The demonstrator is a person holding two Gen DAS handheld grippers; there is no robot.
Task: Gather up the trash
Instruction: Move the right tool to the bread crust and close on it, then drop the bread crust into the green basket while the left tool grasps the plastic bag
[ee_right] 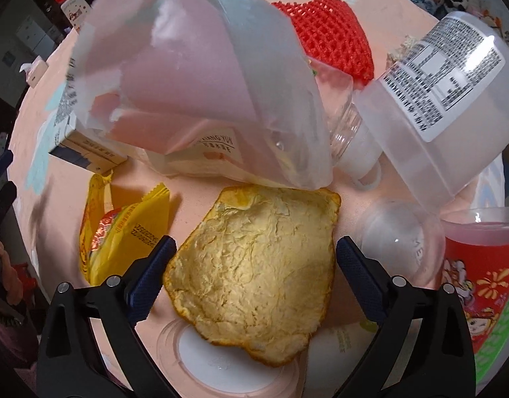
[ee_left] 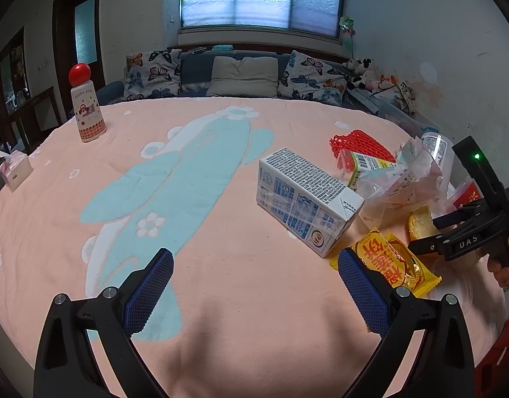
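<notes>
**Right gripper poised over the citrus peel, jaws spread wide**

Right wrist view. My right gripper (ee_right: 254, 255) points steeply down at the pile of trash near the right edge of the counter, which is covered by a pink cloth (ee_left: 241, 298). Its jaws stand wide apart and clamp nothing. The citrus peel (ee_right: 257, 275), pith side up, lies directly between and just ahead of the two fingers; the left pad (ee_right: 151, 275) is at or just beside the peel's edge, though I cannot tell whether it touches, while the right pad (ee_right: 360, 275) stands clear of it. The peel's long axis runs roughly away from the gripper, so the jaws straddle its shorter width. One end of the peel overlaps a clear plastic lid (ee_right: 221, 364).

Around it: a yellow snack wrapper (ee_right: 121, 232) to the left, a clear plastic bag (ee_right: 201, 76) draped over the far end, a red foam net (ee_right: 327, 30), a translucent labelled container (ee_right: 443, 99) and a red printed cup (ee_right: 479, 282) to the right.

Left wrist view. My left gripper (ee_left: 254, 285) hangs over bare cloth, jaws also apart and empty, with the milk carton (ee_left: 307, 199) ahead and to its right. The right gripper is plainly the nearer to the peel; I judge the coming move to be a short descent and a squeeze across the peel's width. The thin, curled peel may slip or drag the lid.
</notes>
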